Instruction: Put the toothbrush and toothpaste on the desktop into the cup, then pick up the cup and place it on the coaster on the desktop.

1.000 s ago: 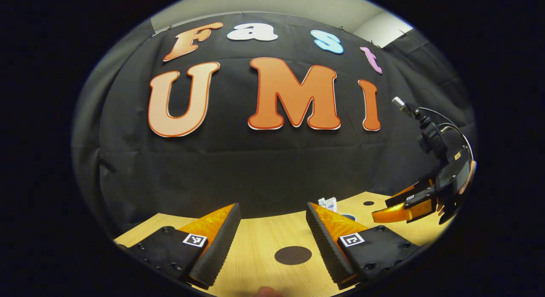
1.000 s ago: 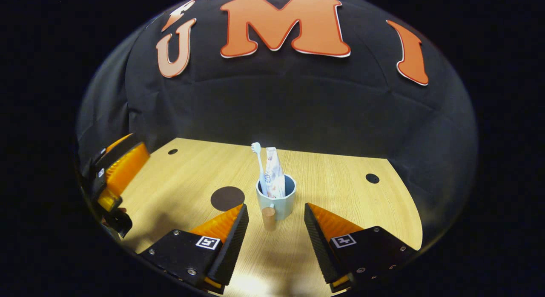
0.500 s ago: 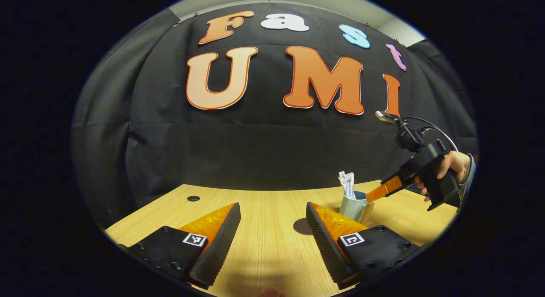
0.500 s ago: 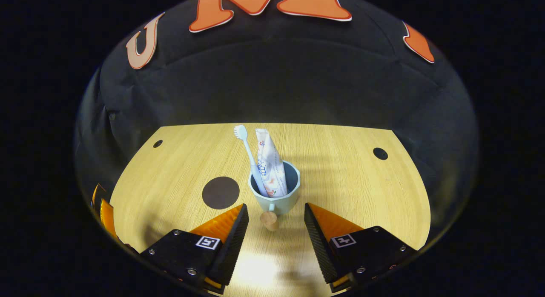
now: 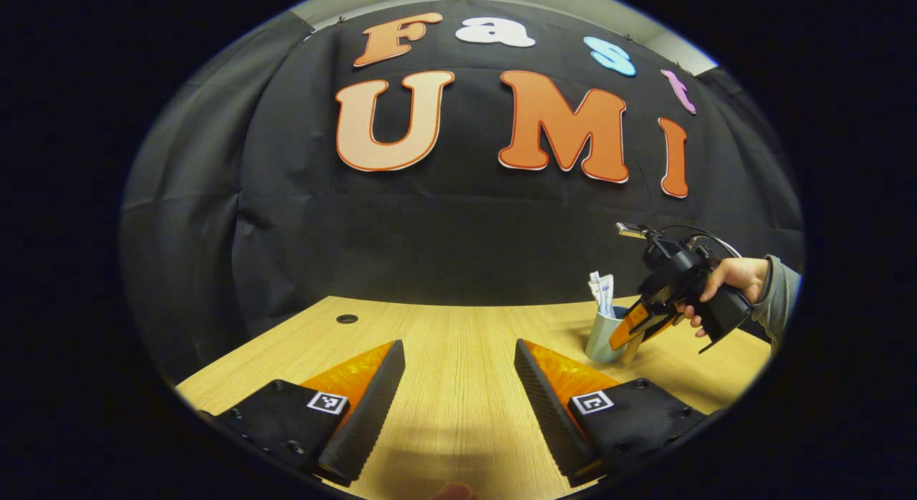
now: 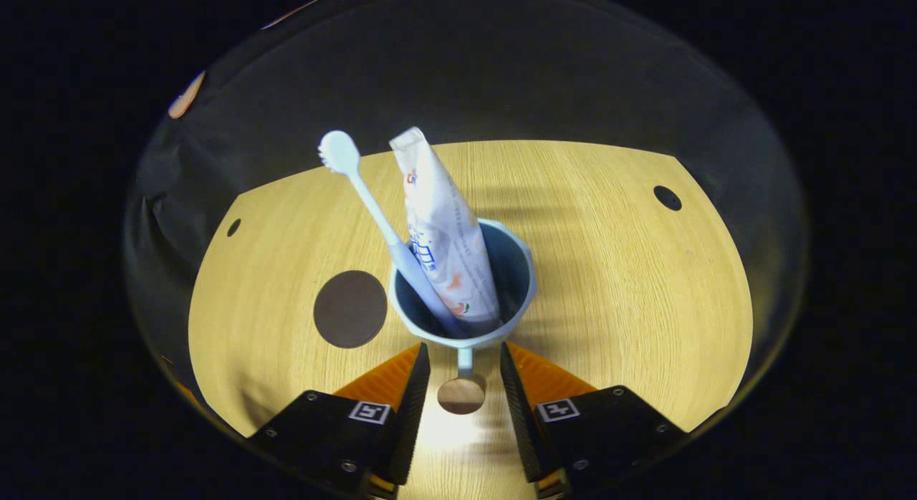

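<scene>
Beside coaster (image 6: 350, 309), cup (image 6: 464, 321) handle between right hand-held gripper (image 6: 464, 385) fingers

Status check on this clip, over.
Right hand-held gripper straddling cup handle, not clamped. Left open, idle. Toothbrush, toothpaste in cup. Coaster bare.

The left gripper (image 5: 458, 346) ends in two wedge-shaped fingers (image 5: 369, 407) with finely ribbed inner faces. Each is bolted to a flat, angular plate (image 5: 276, 421). Small round screws (image 5: 290, 448) dot the plates' outer edges, and each plate carries a white square tag (image 5: 327, 402) printed with a blocky black pattern. The right gripper (image 5: 630, 328) has a chunky black pistol-shaped body (image 5: 716, 310) behind its fingers. A thin black cable (image 5: 706, 233) arcs over its top, and a small pale block (image 5: 630, 230) sits on a short stalk there. Behind the body, the person's hand (image 5: 723, 278) comes out of a grey long sleeve (image 5: 782, 303) with a snug cuff.
</scene>
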A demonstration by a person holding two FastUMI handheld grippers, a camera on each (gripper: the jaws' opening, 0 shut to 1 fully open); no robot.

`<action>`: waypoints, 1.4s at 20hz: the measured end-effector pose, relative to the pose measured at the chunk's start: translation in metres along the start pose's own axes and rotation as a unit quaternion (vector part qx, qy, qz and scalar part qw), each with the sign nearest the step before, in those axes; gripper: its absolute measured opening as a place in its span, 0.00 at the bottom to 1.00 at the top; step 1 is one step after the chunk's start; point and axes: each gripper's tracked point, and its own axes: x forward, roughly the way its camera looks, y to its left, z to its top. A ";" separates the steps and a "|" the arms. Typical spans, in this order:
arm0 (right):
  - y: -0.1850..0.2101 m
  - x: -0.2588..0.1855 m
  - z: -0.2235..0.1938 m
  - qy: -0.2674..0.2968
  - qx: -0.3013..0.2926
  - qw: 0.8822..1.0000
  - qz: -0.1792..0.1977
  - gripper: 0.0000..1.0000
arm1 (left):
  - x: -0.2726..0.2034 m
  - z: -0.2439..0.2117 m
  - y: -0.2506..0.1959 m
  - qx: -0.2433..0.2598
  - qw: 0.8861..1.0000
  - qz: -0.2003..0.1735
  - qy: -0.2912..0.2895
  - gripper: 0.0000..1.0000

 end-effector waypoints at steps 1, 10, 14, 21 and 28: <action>0.000 0.004 -0.004 0.010 0.002 1.000 -0.001 0.53 | 0.001 -0.002 0.000 0.001 1.000 0.000 0.002 0.98; -0.003 0.004 -0.001 -0.011 -0.035 0.999 -0.036 0.23 | 0.007 -0.012 -0.002 -0.003 1.000 0.001 0.009 0.98; 0.000 0.003 0.003 -0.023 -0.031 0.999 -0.022 0.23 | 0.006 -0.023 -0.003 -0.009 1.000 0.001 0.022 0.98; 0.003 0.006 0.007 -0.041 -0.060 0.997 0.008 0.23 | 0.009 -0.024 -0.001 -0.013 1.000 0.004 0.025 0.98; 0.007 0.007 0.007 -0.036 -0.079 0.995 0.038 0.23 | 0.010 -0.025 0.002 -0.010 1.000 0.013 0.022 0.98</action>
